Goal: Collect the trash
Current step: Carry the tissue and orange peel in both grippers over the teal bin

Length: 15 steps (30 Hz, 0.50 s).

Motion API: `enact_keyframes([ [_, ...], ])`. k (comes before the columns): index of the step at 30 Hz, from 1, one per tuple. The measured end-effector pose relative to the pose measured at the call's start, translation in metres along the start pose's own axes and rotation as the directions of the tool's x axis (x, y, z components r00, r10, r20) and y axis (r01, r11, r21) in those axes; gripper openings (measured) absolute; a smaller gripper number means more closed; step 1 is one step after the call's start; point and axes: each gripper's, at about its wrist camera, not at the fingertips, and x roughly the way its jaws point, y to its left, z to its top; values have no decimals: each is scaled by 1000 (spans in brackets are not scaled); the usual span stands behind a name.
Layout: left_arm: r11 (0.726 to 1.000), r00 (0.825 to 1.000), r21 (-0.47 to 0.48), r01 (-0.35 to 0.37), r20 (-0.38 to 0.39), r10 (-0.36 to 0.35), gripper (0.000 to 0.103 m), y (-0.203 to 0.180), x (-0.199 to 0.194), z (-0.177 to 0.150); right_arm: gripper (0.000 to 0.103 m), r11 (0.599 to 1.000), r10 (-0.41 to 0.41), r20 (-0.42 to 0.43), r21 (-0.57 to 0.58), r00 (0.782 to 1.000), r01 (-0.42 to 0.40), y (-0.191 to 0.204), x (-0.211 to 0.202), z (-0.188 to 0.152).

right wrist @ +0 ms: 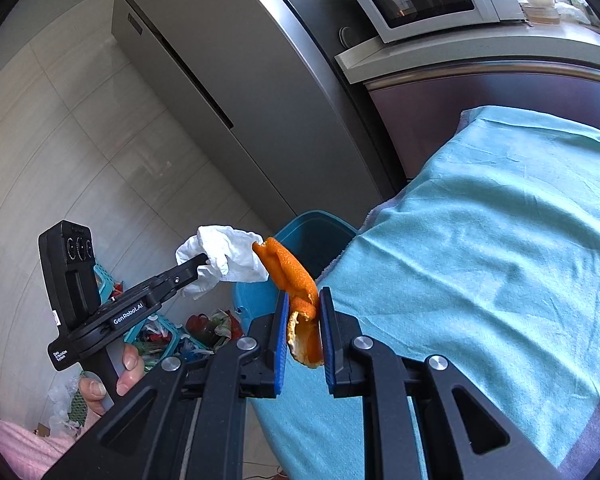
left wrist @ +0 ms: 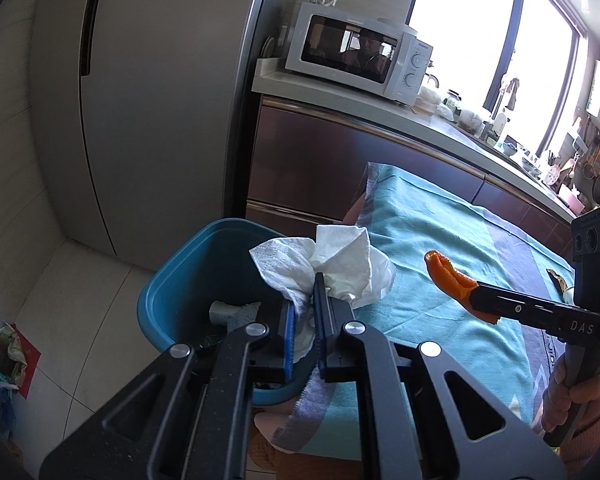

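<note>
While my left claw [left wrist: 305,312] pinches the tissue [left wrist: 332,264] over the bin [left wrist: 172,280], nearly closed on it, my right claw [right wrist: 304,320] clamps the peel [right wrist: 296,280], still above the cloth [right wrist: 480,240] near its edge. To drop cleanly, I judge I should bring the peel past the rim before letting go, and release the tissue squarely over the opening, since it could snag on the pads. The cloth covers a table beside a fridge [left wrist: 160,100]; a microwave [left wrist: 360,52] sits on the counter [left wrist: 380,108] below a bright window.
</note>
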Motion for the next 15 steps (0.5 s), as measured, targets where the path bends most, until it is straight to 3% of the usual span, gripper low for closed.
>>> enact_keyframes([
  [15, 999, 999, -19, -40, -7, 40, 9, 11, 5, -3, 14, 999, 25, -39, -26, 999, -26, 15, 28, 14],
])
